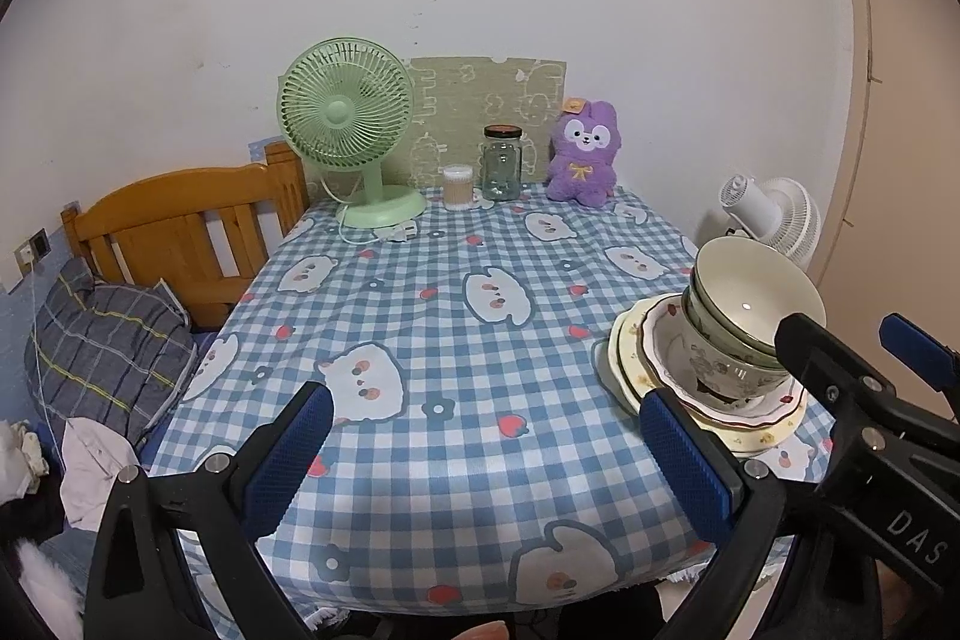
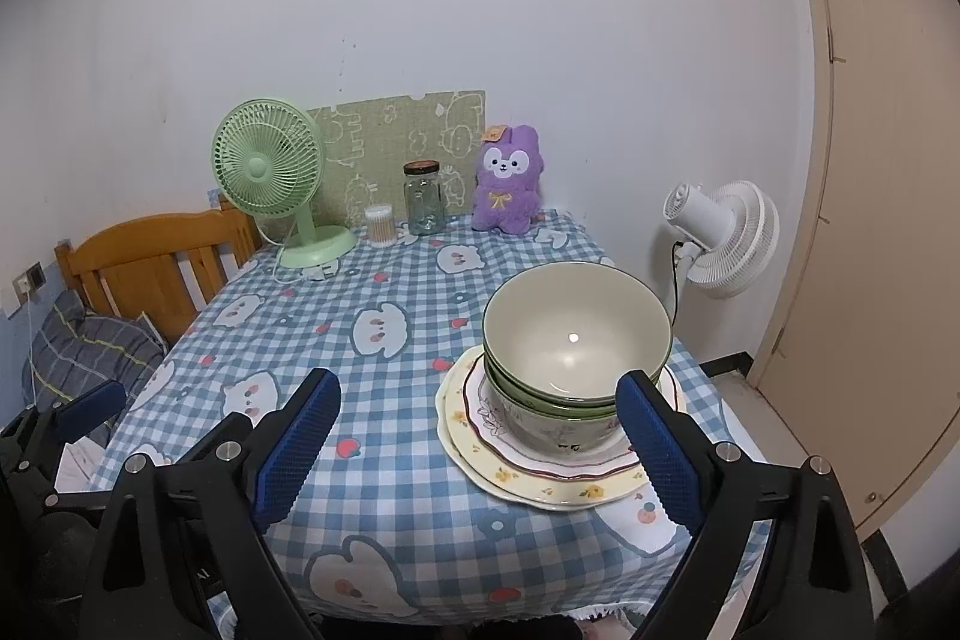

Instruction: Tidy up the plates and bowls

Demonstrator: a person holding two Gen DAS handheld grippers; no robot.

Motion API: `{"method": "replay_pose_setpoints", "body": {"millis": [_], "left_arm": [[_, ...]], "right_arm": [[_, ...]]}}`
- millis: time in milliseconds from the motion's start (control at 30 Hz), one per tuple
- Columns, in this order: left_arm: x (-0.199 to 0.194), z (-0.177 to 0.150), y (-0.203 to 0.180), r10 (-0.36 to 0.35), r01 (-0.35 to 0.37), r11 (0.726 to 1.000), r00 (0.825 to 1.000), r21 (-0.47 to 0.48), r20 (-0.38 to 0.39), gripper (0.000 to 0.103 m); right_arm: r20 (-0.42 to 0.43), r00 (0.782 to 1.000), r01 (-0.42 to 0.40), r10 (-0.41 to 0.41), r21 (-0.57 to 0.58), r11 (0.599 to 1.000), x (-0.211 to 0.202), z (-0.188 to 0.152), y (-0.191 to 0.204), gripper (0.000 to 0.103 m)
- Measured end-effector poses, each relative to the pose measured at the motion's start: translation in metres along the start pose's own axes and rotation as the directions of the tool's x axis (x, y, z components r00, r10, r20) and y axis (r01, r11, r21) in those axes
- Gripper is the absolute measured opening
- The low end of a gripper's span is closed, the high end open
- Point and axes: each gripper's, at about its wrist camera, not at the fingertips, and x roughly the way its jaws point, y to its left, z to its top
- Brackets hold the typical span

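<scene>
On the checked tablecloth (image 2: 384, 466), near the table's right front corner, stands one stack. A cream floral plate (image 2: 540, 490) lies at the bottom, with a red-rimmed white plate (image 2: 510, 445) on it. Above them a patterned bowl (image 2: 540, 427) holds nested green bowls (image 2: 576, 328). My right gripper (image 2: 480, 430) is open just in front of the stack, its right finger overlapping the stack's right side. My left gripper (image 1: 489, 436) is open over bare cloth, left of the stack (image 1: 720, 340). The right gripper (image 1: 858, 346) shows at that view's right edge. One left pad (image 2: 90, 409) shows at the far left.
Along the back wall stand a green desk fan (image 2: 270, 178), a cotton-swab tub (image 2: 380, 223), a glass jar (image 2: 424, 199) and a purple plush (image 2: 507, 184). A white fan (image 2: 726, 232) stands off the table's right side. A wooden headboard (image 1: 180, 232) and pillow (image 1: 102, 340) sit left.
</scene>
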Motion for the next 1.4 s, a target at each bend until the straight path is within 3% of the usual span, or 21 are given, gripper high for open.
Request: {"method": "replay_pose_setpoints", "body": {"millis": [1400], "left_arm": [[0.0015, 0.0047, 0.0003, 0.016, -0.016, 1.0, 1.0, 0.0, 0.008, 0.103]], "right_arm": [[0.01, 1.0, 0.003, -0.003, 0.011, 1.0, 0.0044, 0.0052, -0.0029, 0.097]]}}
